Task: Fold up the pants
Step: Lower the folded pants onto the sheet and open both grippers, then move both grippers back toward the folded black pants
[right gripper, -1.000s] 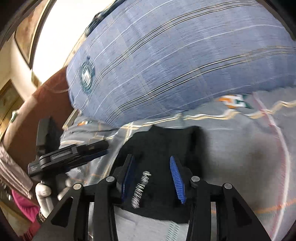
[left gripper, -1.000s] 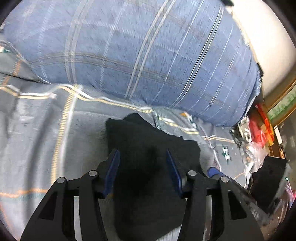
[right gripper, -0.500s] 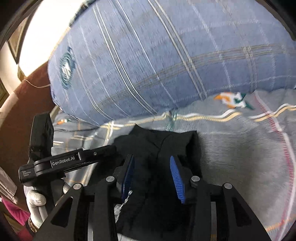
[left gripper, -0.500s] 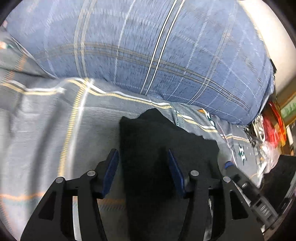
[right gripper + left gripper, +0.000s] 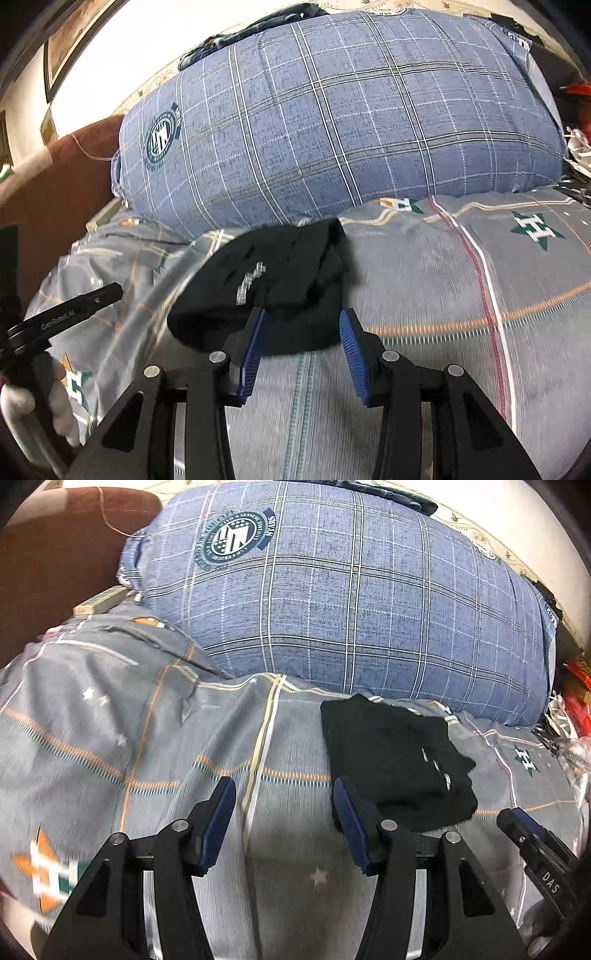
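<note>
Both tongs, left (image 5: 282, 825) and right (image 5: 303, 354), are black frames with silver screws, ribbed blue pads; a white glove (image 5: 22, 410) grips one handle.

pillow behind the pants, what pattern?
Blue plaid pillow, thin white and dark lines, with a round teal crest; clearest in the left wrist view.

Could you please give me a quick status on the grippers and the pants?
Left gripper open, empty. Right gripper open, nothing gripped. Black pants folded on bedspread. Nothing in the way.
</note>
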{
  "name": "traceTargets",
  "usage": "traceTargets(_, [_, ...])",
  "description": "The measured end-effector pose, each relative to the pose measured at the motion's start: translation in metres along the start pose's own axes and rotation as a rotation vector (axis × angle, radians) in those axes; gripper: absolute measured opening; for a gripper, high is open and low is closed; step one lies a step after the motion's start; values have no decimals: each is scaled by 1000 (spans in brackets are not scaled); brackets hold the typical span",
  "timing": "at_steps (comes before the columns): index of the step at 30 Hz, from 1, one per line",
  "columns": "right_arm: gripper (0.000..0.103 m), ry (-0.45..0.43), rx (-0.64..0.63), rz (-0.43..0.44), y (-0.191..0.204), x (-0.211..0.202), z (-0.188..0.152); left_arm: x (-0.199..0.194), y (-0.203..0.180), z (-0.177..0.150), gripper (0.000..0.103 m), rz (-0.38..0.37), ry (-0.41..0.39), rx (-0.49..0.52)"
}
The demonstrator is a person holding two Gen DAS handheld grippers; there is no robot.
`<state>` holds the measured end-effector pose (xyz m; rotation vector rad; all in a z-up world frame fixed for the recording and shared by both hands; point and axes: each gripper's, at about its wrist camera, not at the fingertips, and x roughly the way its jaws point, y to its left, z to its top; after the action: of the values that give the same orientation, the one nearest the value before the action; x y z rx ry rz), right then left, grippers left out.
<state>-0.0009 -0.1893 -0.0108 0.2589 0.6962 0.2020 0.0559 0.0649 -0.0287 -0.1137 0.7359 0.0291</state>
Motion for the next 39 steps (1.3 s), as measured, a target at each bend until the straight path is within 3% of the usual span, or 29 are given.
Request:
traceTargets(7, [46,14,60,-23,-3,-9,-30,-19,-24,-25,56,86,-24,82])
traceTargets(16, [46,73,71,-76,-2,-8,-56,-29,-37,-48,61,51,21,102])
traceTargets(23, [46,86,66,-81,-1,-5,-58,-27,-44,-58,61,-16,66,120])
traceTargets(39, [48,116,44,-81,2,6,-61,-11,-40,-65,61,-53,140,93])
